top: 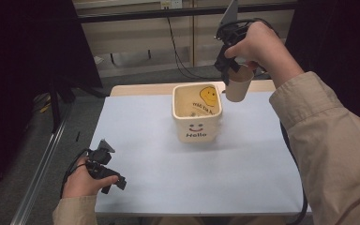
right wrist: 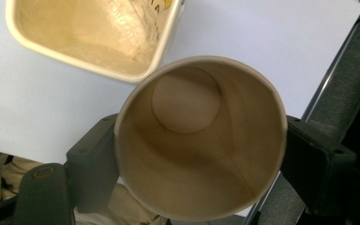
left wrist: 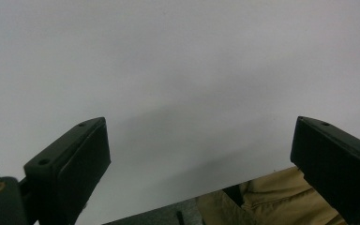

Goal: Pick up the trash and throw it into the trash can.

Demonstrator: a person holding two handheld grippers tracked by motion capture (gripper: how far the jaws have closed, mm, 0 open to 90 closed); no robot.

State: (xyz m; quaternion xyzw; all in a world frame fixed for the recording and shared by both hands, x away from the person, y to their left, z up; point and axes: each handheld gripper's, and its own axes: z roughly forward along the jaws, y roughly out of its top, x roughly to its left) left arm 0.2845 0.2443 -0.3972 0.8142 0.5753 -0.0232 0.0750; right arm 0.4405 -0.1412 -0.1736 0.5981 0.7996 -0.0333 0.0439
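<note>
A tan paper cup (top: 239, 84) hangs in the air just right of and above the cream square bin (top: 197, 112), which has a smiley face and "Hello" printed on its front. My right gripper (top: 229, 70) is shut on the cup, its jaws pressing both sides of the cup (right wrist: 201, 136), whose inside is bare. The bin's open mouth (right wrist: 93, 33) lies beyond the cup rim. My left gripper (top: 112, 180) rests low at the near left edge of the table, jaws wide apart with nothing between the fingers (left wrist: 75, 159).
A pale blue sheet (top: 168, 173) covers the wooden table (top: 136, 88). A metal rail (top: 42, 168) runs along the left side on the floor. Cables (top: 178, 51) hang behind the table. A tan sleeve (top: 328, 140) crosses the right side.
</note>
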